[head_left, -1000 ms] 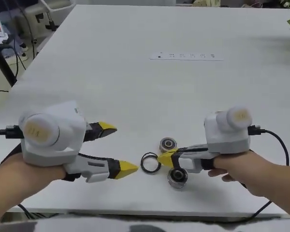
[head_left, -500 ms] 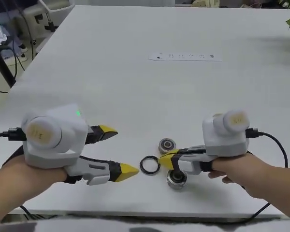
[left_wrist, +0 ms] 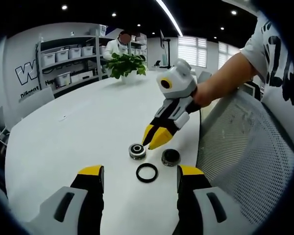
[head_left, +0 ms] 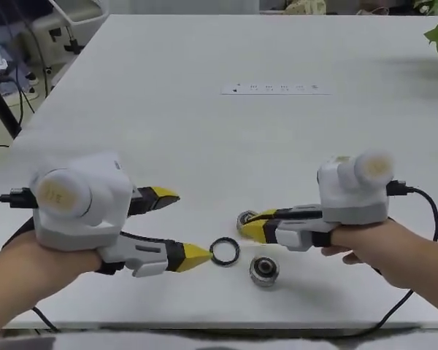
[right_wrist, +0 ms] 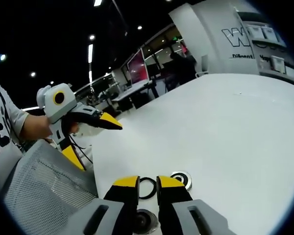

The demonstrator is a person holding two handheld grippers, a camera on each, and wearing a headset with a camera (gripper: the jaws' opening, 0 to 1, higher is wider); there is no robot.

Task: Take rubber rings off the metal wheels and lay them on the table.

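The left gripper (head_left: pixel 179 224) has its jaws spread wide and holds nothing; it sits low over the near edge of the white table (head_left: pixel 204 131), tips pointing towards the work. The right gripper (head_left: pixel 252 224) has its jaws drawn close, with a narrow gap between them and nothing gripped. Its yellow tips face the left gripper and are clear of it.

One loose rubber ring (head_left: pixel 212 252) lies flat on the table between the two grippers. It is just beside the lower tip of the left gripper and just below the right gripper's tips, touching neither. In the left gripper view the ring sits centred ahead of that gripper's own jaws.

The far metal wheel (head_left: pixel 243 217) rests on the table directly behind the right gripper's tips and is partly hidden by them; contact cannot be confirmed. The near metal wheel (head_left: pixel 264 269) lies flat beneath the right gripper's jaws, just beside the ring but apart from it.

In the right gripper view the ring shows through the gap between the jaws, with the far metal wheel just to their right
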